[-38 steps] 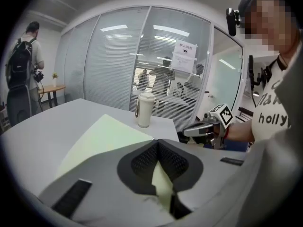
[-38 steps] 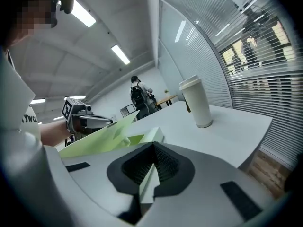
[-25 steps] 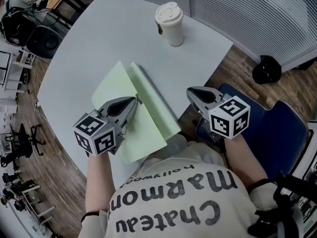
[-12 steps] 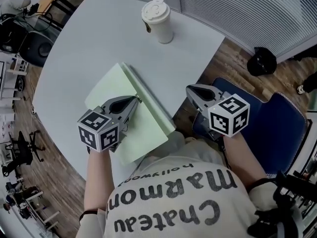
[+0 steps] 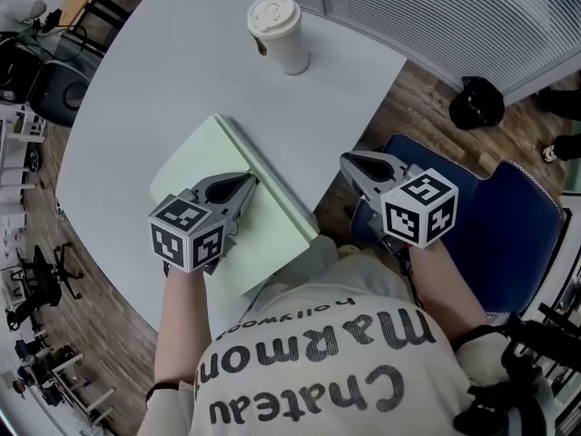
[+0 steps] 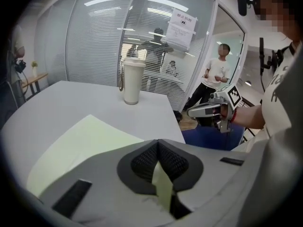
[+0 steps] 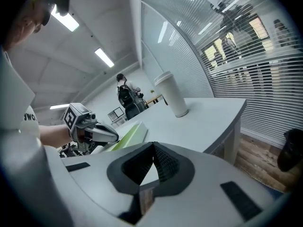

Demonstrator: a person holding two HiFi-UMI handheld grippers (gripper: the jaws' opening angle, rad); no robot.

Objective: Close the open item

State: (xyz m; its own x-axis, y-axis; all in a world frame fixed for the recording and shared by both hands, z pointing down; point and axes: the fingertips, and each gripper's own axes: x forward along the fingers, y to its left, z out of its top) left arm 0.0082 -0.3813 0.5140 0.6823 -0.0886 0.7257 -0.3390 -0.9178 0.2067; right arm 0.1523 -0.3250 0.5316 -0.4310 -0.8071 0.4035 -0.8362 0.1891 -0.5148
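A light green folder (image 5: 192,163) lies open on the grey table (image 5: 154,71), one half flat and its right flap (image 5: 277,193) raised along the fold. My left gripper (image 5: 247,183) is over the folder, shut on a green sheet of it; the strip of sheet (image 6: 162,186) shows between the jaws in the left gripper view. My right gripper (image 5: 347,160) hangs off the table's right edge, above the chair, shut with nothing in it. The right gripper view has the folder (image 7: 132,132) and the left gripper (image 7: 115,137) at its left.
A white lidded paper cup (image 5: 280,33) stands at the table's far side, well beyond the folder. A blue chair (image 5: 495,234) is under my right arm. A black bag (image 5: 475,107) lies on the wooden floor. People stand behind the glass wall (image 6: 220,74).
The raised right flap looks narrower than a second ago. The left gripper stays shut on the sheet. The right gripper has hardly moved. The head camera has shifted slightly.
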